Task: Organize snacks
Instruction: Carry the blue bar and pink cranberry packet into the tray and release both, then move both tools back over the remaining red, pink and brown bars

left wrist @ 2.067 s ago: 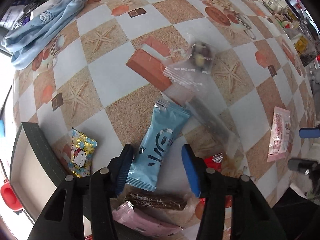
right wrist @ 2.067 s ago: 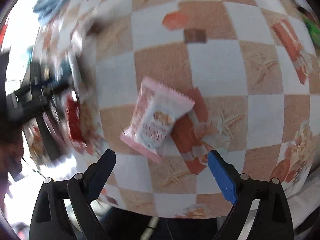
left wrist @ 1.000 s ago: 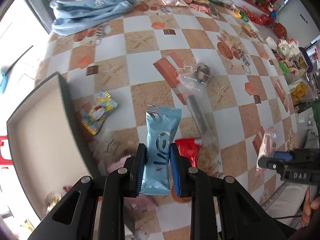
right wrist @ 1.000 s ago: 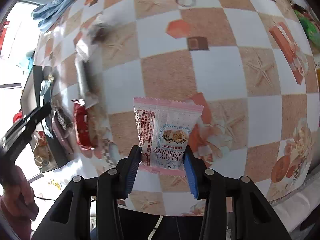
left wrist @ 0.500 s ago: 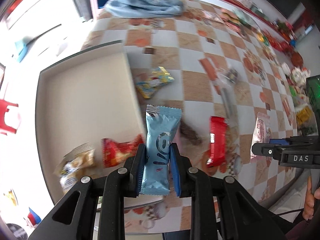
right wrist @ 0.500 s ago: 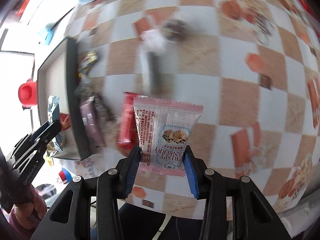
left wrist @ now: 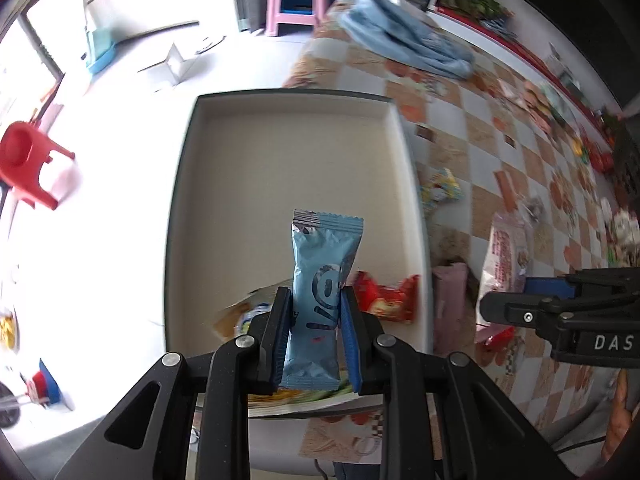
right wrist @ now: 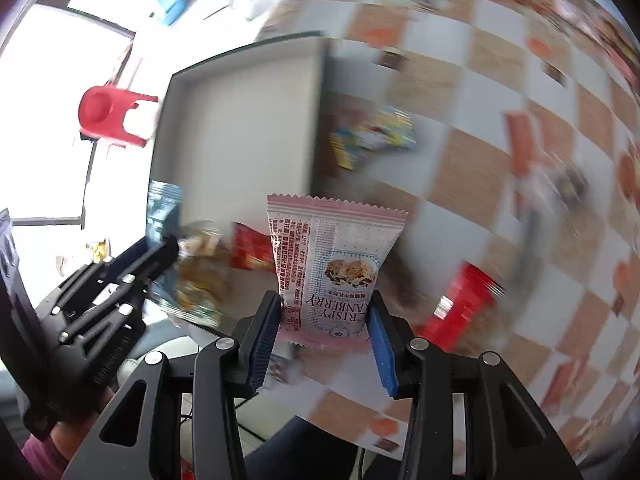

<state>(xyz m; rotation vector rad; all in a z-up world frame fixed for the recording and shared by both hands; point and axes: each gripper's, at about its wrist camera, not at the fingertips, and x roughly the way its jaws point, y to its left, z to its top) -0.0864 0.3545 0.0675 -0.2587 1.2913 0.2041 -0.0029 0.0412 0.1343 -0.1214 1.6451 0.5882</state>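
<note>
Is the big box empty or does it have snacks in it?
Not empty. The box holds a red packet and another wrapper near its close end; the rest is bare.

A blue snack packet [left wrist: 320, 280] is held upright above the beige tray [left wrist: 288, 152]; a pink cranberry packet [right wrist: 332, 264] upright beside it.

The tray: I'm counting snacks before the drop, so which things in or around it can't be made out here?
- Left wrist view: the blue packet and jaws cover the tray's near end; a packet behind them is motion-blurred.
- Right wrist view: the pink cranberry packet hides part of the red packet in the tray.
- Right wrist view: the yellow packet and table snacks are smeared; labels unreadable.
</note>
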